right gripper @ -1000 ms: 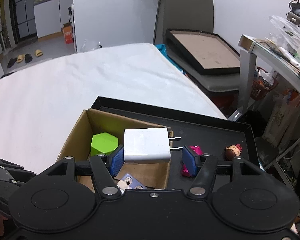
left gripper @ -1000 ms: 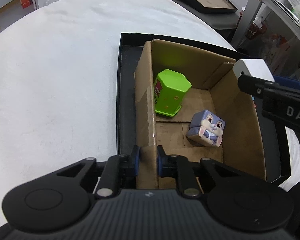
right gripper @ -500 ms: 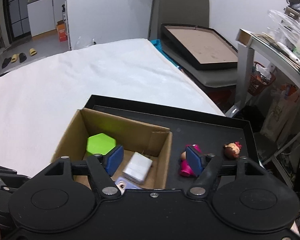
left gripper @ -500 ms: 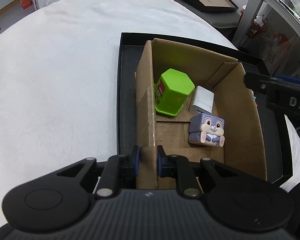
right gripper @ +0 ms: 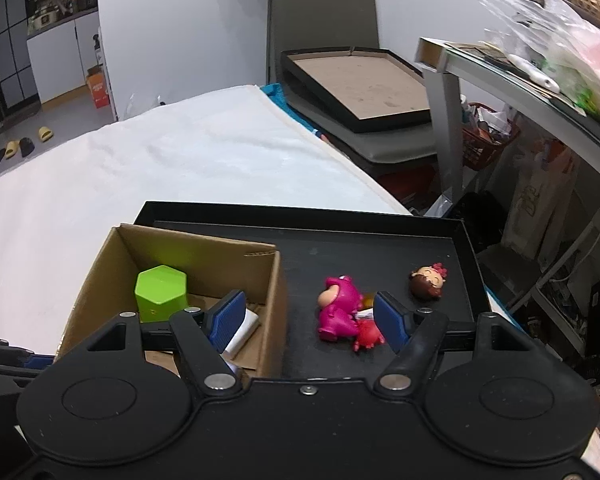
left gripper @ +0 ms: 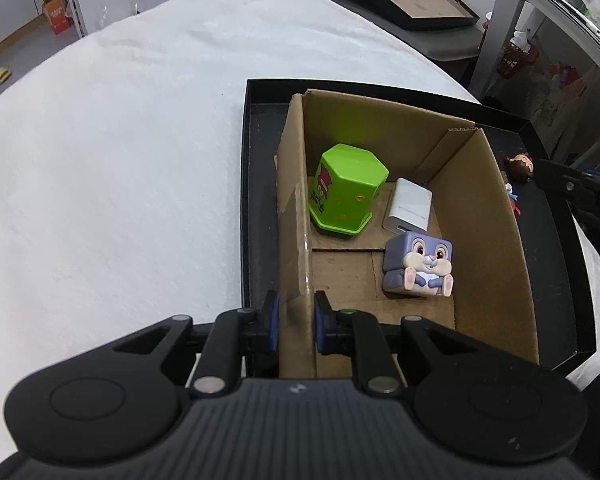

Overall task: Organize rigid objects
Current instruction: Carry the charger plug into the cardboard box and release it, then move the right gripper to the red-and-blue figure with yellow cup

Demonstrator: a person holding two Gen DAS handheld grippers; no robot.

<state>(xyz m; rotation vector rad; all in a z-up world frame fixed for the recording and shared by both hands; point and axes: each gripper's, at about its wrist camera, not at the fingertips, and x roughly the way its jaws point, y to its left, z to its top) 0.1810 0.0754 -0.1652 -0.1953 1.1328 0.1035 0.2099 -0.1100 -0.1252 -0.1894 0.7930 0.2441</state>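
A cardboard box (left gripper: 496,216) stands in a black tray (left gripper: 256,184). Inside lie a green hexagonal container (left gripper: 346,190), a white charger (left gripper: 410,204) and a purple bunny cube (left gripper: 420,268). My left gripper (left gripper: 296,320) is shut on the box's near left wall. My right gripper (right gripper: 310,318) is open and empty, above the tray beside the box (right gripper: 272,292). Below it lie a pink figurine (right gripper: 338,306), a small red toy (right gripper: 366,334) and a brown-haired doll head (right gripper: 426,282). The green container (right gripper: 160,292) and the charger (right gripper: 242,330) show there too.
The tray (right gripper: 380,248) sits on a white-covered table (left gripper: 120,152), near its right edge. A chair holding a framed board (right gripper: 360,88) and a cluttered glass shelf (right gripper: 540,76) stand to the right beyond the table.
My right gripper opened and dropped the white charger into the box, then moved right over the tray's toys. My left gripper has kept its hold on the box wall.
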